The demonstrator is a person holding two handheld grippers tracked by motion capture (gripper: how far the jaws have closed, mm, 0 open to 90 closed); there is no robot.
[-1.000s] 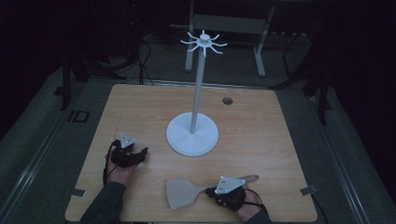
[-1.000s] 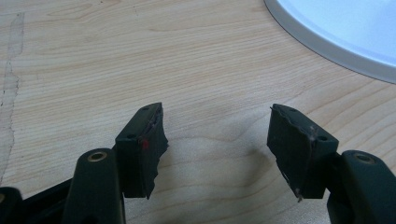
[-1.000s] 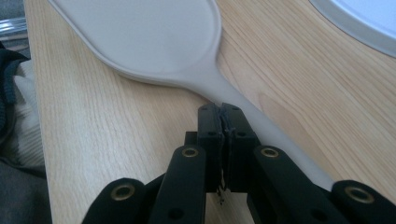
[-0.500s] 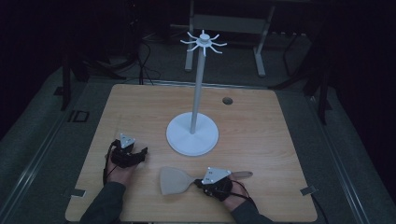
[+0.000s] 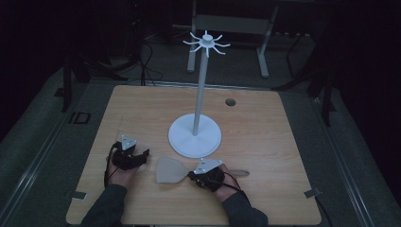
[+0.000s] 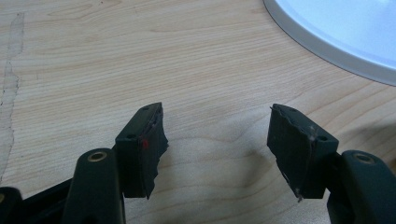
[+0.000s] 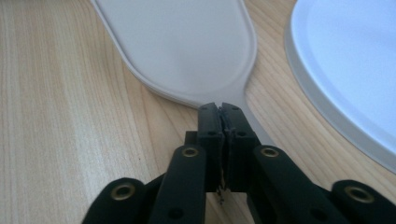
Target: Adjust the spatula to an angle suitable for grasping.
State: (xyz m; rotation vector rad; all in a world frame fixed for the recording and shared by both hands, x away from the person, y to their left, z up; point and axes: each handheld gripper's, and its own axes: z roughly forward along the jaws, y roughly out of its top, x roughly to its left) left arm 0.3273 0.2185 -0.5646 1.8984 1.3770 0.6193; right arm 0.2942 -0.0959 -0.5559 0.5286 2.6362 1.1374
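Observation:
A flat grey spatula (image 5: 170,170) lies on the wooden table (image 5: 142,109) in front of the white stand's round base (image 5: 195,137). Its wooden handle (image 5: 239,173) points right. My right gripper (image 5: 191,176) sits over the spatula's neck. In the right gripper view the jaws (image 7: 222,109) stand pressed together at the neck of the blade (image 7: 187,46); they have just been opening a little. My left gripper (image 5: 144,155) rests on the table to the left. Its jaws (image 6: 217,140) stand wide open over bare wood, near the base's rim (image 6: 336,32).
The stand's thin pole rises to a crown of hooks (image 5: 206,43) at the top. A small round hole (image 5: 230,101) sits in the table's far right part. Dark floor, cables and metal legs lie beyond the table's far edge.
My right hand has slid left along the table's front, and the spatula has moved left with it, toward the left gripper. The left hand has stayed put.

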